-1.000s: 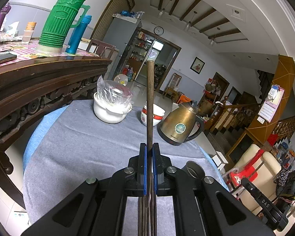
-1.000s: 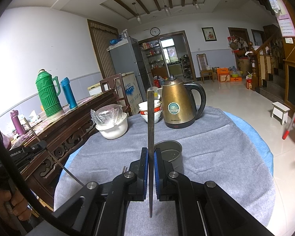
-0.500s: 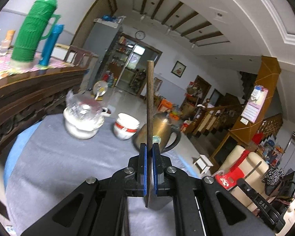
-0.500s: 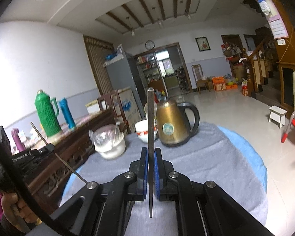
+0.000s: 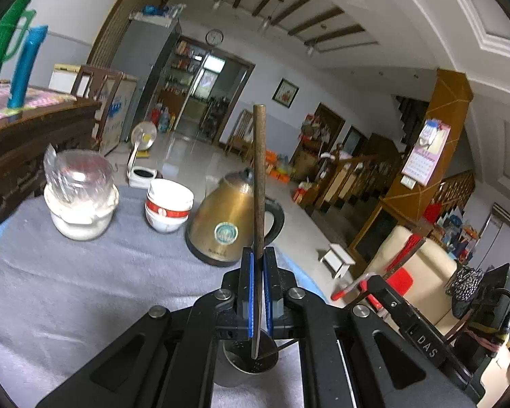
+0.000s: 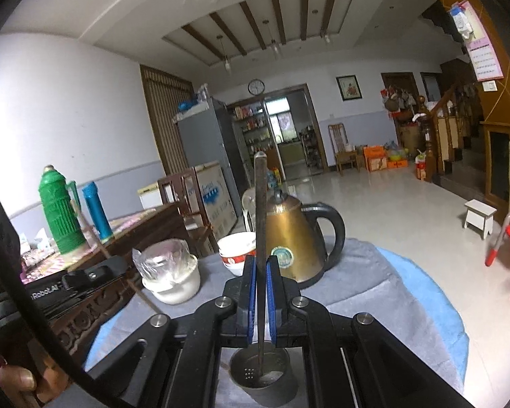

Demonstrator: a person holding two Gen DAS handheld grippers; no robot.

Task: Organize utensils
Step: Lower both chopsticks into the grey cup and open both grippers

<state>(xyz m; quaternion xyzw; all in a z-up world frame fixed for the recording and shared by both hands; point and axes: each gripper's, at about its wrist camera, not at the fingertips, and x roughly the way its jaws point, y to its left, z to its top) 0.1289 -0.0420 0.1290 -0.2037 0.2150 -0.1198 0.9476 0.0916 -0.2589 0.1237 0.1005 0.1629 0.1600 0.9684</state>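
Observation:
In the left wrist view my left gripper is shut on a brown chopstick that stands upright between the blue pads. Its lower tip hangs over the mouth of a small metal cup on the grey cloth. In the right wrist view my right gripper is shut on a dark chopstick, also upright. That chopstick's lower end reaches down into the metal cup. The left gripper's body shows at the left of that view, its chopstick slanting down toward the cup.
On the grey-clothed round table stand a brass kettle, stacked red-and-white bowls and a white pot covered with plastic. A dark carved sideboard at the left carries a green thermos and a blue bottle.
Both grippers have moved up and toward the cup with their chopsticks. The cup now lies under both sets of jaws, and the right chopstick's tip has entered it. The left view has swung right.

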